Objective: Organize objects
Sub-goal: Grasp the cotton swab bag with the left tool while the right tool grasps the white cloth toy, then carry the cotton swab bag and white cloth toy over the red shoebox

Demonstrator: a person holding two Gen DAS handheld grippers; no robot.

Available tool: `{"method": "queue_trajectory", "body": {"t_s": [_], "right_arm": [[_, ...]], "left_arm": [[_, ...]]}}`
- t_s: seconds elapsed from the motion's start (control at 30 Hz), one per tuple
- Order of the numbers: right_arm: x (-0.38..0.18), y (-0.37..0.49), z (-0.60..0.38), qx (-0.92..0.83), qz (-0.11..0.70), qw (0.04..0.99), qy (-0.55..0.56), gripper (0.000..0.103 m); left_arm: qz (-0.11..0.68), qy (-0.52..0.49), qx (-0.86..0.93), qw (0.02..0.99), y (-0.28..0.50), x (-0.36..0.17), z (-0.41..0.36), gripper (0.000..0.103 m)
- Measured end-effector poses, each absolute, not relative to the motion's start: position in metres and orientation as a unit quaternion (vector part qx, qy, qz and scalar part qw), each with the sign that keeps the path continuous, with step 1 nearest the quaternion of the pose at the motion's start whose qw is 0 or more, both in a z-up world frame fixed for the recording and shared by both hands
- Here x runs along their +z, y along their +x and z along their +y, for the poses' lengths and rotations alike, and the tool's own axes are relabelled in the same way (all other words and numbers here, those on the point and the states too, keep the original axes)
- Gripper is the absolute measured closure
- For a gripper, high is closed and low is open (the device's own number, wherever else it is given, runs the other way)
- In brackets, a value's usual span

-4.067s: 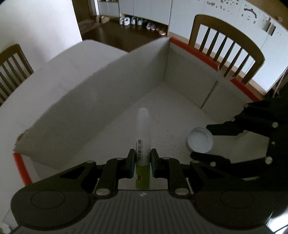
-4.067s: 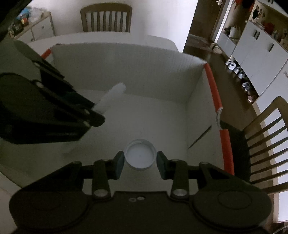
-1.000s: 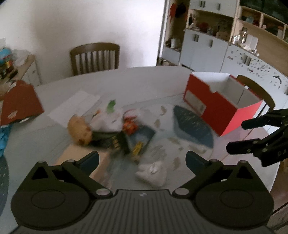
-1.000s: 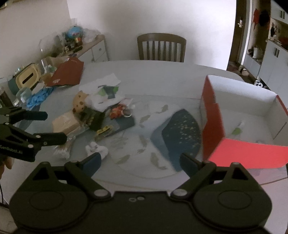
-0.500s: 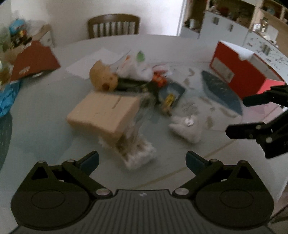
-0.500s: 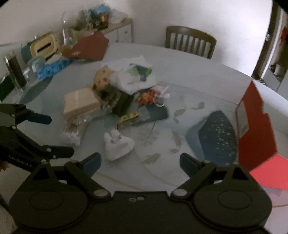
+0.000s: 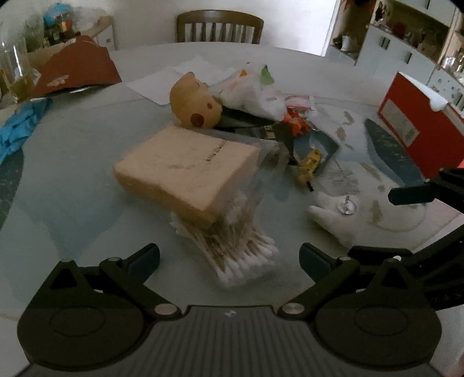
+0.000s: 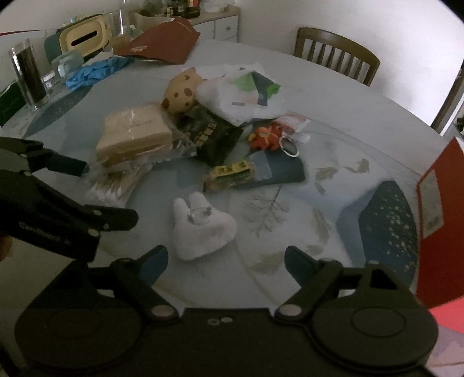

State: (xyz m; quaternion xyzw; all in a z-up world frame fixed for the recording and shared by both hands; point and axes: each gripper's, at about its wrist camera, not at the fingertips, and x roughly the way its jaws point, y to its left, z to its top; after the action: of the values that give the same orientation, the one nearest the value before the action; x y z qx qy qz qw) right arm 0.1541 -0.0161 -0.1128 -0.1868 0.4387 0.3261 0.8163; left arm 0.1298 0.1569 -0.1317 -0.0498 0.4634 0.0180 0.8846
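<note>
A pile of loose objects lies on the round table. My left gripper (image 7: 229, 256) is open and empty, just short of a clear pack of cotton swabs (image 7: 237, 249) that lies partly under a tan box (image 7: 185, 168). My right gripper (image 8: 226, 258) is open and empty, just short of a white plush with a metal ring (image 8: 203, 229). That plush also shows in the left wrist view (image 7: 333, 214). A yellow snack bar (image 8: 230, 174), a black packet (image 8: 214, 136), an orange toy (image 8: 265, 136) and a spotted plush (image 8: 179, 94) lie beyond. The red box (image 7: 417, 121) stands at the right.
A white plastic bag (image 8: 240, 95) and paper sheets lie behind the pile. Blue gloves (image 8: 95, 71), a dark red folder (image 8: 162, 40), a tall glass (image 8: 29, 75) and a tissue holder (image 8: 84, 36) sit at the far left. A wooden chair (image 7: 220, 27) stands behind the table.
Both grippers left the red box, opened and swung to the pile. In the last half second the left closed in on the cotton swabs and the right on the white plush.
</note>
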Motion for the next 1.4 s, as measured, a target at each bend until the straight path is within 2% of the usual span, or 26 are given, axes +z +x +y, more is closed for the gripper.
{"method": "queue_trajectory", "body": {"t_s": [0.27, 0.3, 0.4, 0.47, 0.6, 0.67, 0.93, 1.4], "right_arm": [[-0.118, 0.16, -0.005, 0.343, 0.438, 0.809, -0.191, 0.025], [-0.119, 0.16, -0.003, 0.345, 0.438, 0.807, -0.193, 0.029], [-0.12, 0.159, -0.001, 0.347, 0.438, 0.806, -0.193, 0.035], [-0.12, 0.161, -0.002, 0.346, 0.44, 0.807, -0.187, 0.038], [-0.118, 0.162, -0.002, 0.344, 0.439, 0.81, -0.182, 0.055], [-0.117, 0.16, -0.003, 0.342, 0.438, 0.811, -0.183, 0.056], [-0.111, 0.147, -0.02, 0.332, 0.445, 0.817, -0.159, 0.058], [-0.084, 0.125, -0.075, 0.277, 0.453, 0.839, -0.113, 0.058]], "left_arm": [[0.462, -0.057, 0.044, 0.884, 0.13, -0.132, 0.164, 0.003], [0.461, -0.056, 0.043, 0.885, 0.129, -0.131, 0.164, 0.004], [0.457, -0.043, 0.031, 0.888, 0.127, -0.128, 0.16, 0.021], [0.456, -0.029, 0.018, 0.889, 0.127, -0.127, 0.155, 0.038], [0.459, -0.017, 0.009, 0.888, 0.125, -0.124, 0.149, 0.049], [0.462, -0.024, 0.007, 0.886, 0.123, -0.123, 0.151, 0.054], [0.485, -0.045, -0.02, 0.873, 0.108, -0.118, 0.154, 0.062], [0.482, -0.031, -0.114, 0.868, 0.091, -0.101, 0.113, 0.066]]}}
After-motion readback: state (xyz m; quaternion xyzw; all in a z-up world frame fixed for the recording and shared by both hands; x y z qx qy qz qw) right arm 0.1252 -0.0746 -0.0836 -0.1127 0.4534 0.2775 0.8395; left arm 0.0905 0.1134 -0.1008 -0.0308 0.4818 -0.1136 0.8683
